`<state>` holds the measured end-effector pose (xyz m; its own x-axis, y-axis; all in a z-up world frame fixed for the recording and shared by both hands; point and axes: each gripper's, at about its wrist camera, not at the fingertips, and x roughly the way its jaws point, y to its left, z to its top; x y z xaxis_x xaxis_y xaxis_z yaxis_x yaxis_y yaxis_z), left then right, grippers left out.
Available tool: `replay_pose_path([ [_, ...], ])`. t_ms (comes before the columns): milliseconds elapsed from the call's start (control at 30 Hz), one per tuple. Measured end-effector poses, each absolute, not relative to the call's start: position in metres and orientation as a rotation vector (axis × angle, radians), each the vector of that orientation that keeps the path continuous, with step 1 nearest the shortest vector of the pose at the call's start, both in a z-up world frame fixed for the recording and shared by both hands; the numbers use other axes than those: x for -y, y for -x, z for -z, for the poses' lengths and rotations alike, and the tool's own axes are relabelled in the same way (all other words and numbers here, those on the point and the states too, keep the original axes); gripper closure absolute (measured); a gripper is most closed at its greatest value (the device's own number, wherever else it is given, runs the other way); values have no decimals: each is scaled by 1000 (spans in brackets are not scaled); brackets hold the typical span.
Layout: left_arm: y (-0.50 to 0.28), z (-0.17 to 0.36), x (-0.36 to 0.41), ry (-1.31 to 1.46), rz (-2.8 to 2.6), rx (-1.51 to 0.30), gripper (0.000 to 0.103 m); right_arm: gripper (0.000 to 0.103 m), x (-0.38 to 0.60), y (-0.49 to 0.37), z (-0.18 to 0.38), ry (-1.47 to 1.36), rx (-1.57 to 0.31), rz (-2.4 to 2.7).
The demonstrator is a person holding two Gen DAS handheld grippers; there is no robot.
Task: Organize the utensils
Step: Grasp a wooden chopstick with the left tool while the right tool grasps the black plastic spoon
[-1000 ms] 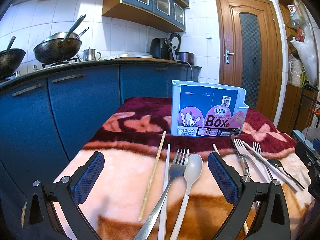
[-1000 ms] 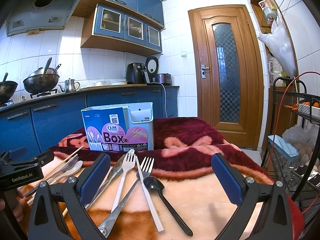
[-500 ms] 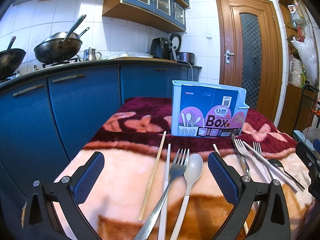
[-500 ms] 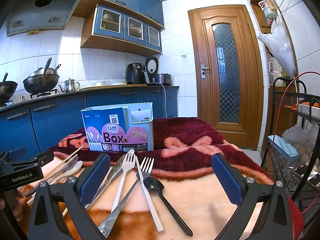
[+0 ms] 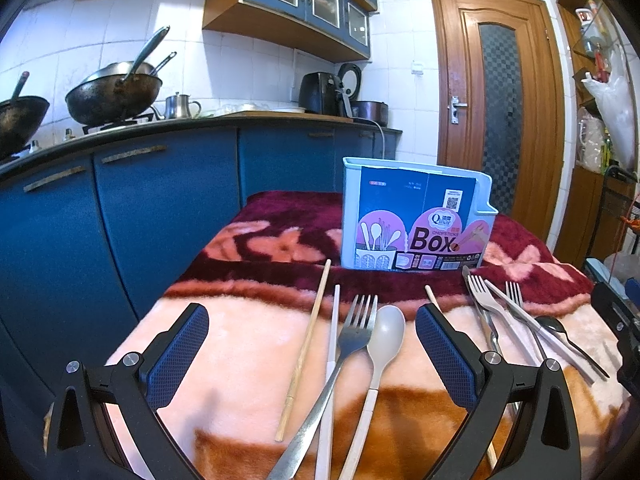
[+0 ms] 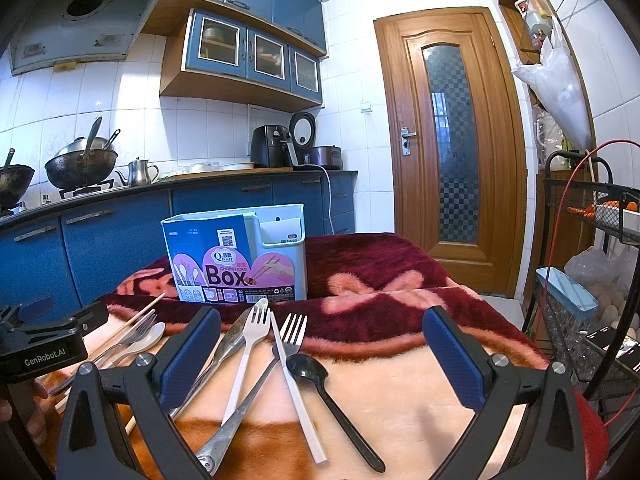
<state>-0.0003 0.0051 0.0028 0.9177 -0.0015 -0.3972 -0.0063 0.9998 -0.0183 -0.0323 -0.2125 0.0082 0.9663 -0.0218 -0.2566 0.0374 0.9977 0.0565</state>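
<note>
A light blue utensil box with a "Box" label stands upright on the blanket, also in the right wrist view. My left gripper is open and empty; between its fingers lie a wooden chopstick, a white chopstick, a steel fork and a beige spoon. My right gripper is open and empty over a knife, a white fork, a steel fork, a white chopstick and a black spoon.
The utensils lie on a pink and maroon blanket covering a table. Blue kitchen cabinets stand to the left with woks on the counter. A wire rack stands at the right, a wooden door behind.
</note>
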Motion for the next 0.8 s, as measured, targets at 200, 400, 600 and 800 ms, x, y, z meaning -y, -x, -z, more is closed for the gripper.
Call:
replay_pose_path([
  [200, -8, -3, -11, 47, 35, -483, 0, 0, 218, 28, -10, -69, -295, 17],
  [400, -15, -13, -19, 36, 49, -545, 0, 0, 222, 15, -15, -64, -428, -22],
  [600, -31, -25, -31, -3, 35, -612, 0, 0, 229, -2, -22, -4, -586, -64],
  [800, -59, -20, -36, -76, 18, -738, 0, 0, 233, -17, -22, 81, -729, -110],
])
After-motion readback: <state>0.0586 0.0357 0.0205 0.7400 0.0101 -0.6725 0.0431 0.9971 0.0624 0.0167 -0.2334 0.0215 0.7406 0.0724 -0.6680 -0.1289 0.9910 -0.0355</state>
